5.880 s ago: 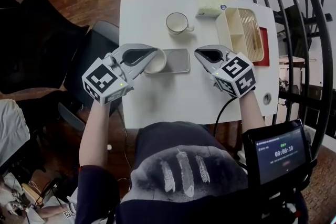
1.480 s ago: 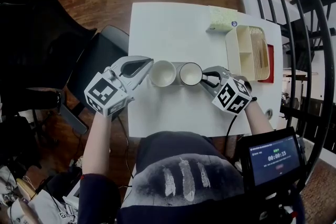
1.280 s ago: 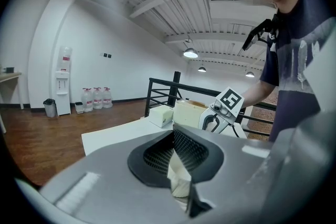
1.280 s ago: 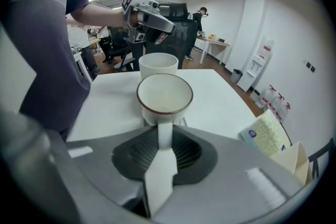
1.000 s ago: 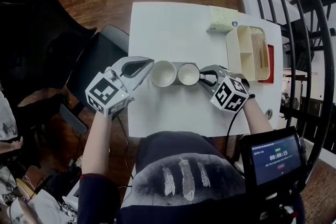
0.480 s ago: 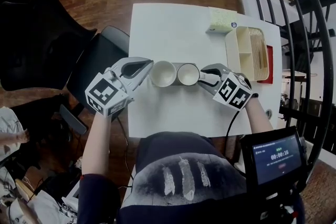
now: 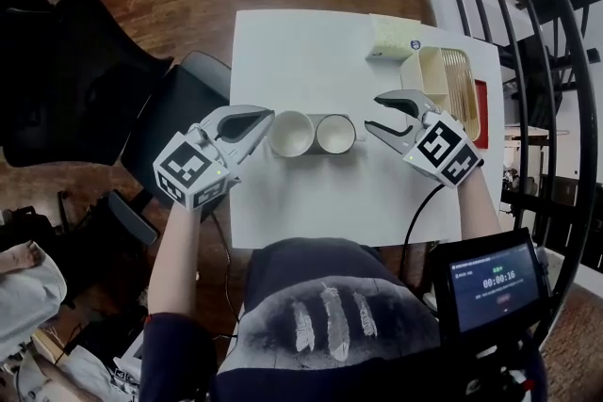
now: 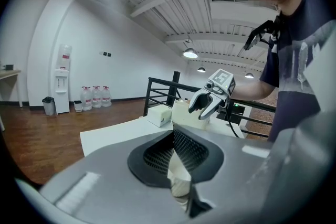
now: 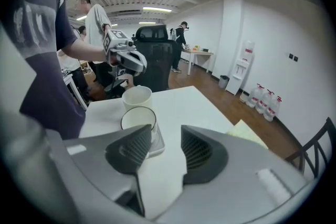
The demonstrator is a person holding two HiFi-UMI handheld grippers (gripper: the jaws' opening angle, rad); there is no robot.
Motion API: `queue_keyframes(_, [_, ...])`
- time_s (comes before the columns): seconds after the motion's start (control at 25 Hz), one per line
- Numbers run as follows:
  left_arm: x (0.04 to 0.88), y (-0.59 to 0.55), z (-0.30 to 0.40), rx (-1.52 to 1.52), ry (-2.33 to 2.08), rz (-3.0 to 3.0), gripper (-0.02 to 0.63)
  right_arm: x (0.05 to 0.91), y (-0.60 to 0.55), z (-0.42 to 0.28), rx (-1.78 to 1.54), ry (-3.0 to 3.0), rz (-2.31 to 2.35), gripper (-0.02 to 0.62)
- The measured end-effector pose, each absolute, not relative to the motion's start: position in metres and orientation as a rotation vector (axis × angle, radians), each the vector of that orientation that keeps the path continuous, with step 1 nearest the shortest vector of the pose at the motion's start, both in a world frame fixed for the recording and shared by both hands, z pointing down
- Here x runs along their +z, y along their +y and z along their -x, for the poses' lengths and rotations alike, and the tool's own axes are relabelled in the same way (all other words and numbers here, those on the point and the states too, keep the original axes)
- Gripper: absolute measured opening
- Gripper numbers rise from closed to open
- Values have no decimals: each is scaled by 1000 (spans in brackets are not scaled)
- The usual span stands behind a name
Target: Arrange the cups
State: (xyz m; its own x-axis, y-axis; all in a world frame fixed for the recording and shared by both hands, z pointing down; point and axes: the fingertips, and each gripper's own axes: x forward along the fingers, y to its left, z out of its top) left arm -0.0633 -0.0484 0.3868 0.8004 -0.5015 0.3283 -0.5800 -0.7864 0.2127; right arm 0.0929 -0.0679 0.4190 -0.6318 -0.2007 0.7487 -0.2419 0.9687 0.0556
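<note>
Clamping the left gripper (image 7: 267, 120) shut on the white cup (image 7: 291, 133), rim pinched at its tips. Right gripper (image 7: 373, 114) just been opening, wide and empty, dark-rimmed cup (image 7: 335, 134) ahead on the tray (image 7: 355, 145). Probably ceramic: stiff, slick, chippable, so pinch the rim. Box (image 7: 443, 85) close alongside, bare table (image 7: 311, 52) beyond.

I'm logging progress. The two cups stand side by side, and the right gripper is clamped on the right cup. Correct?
Not quite. The left cup and right cup do stand side by side, but the right gripper is clear of the right cup: its fingers have just been opening, nothing between them. The right gripper view shows it.
</note>
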Motion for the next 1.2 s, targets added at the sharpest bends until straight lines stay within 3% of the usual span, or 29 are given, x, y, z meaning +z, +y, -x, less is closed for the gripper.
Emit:
queue_keyframes(0.24, [382,-47,61,378,-829,-2696,15,452,-37,-97,28,-2096,-76,176])
queue_keyframes(0.52, [383,-50,60,398,-822,-2702,15,447,-63,-92,-43,-2117,-192,176])
queue_keyframes(0.56, [382,-50,58,395,-817,-2708,15,442,-68,-90,-51,-2131,-207,148])
queue_keyframes(0.6, [381,-51,55,393,-810,-2713,15,438,-73,-88,-50,-2150,-222,36])
queue_keyframes(0.64, [380,-52,53,394,-803,-2718,15,433,-77,-85,-38,-2174,-233,3])
queue_keyframes(1.2, [382,-52,44,389,-776,-2719,15,407,-73,-48,55,-2374,-273,3])
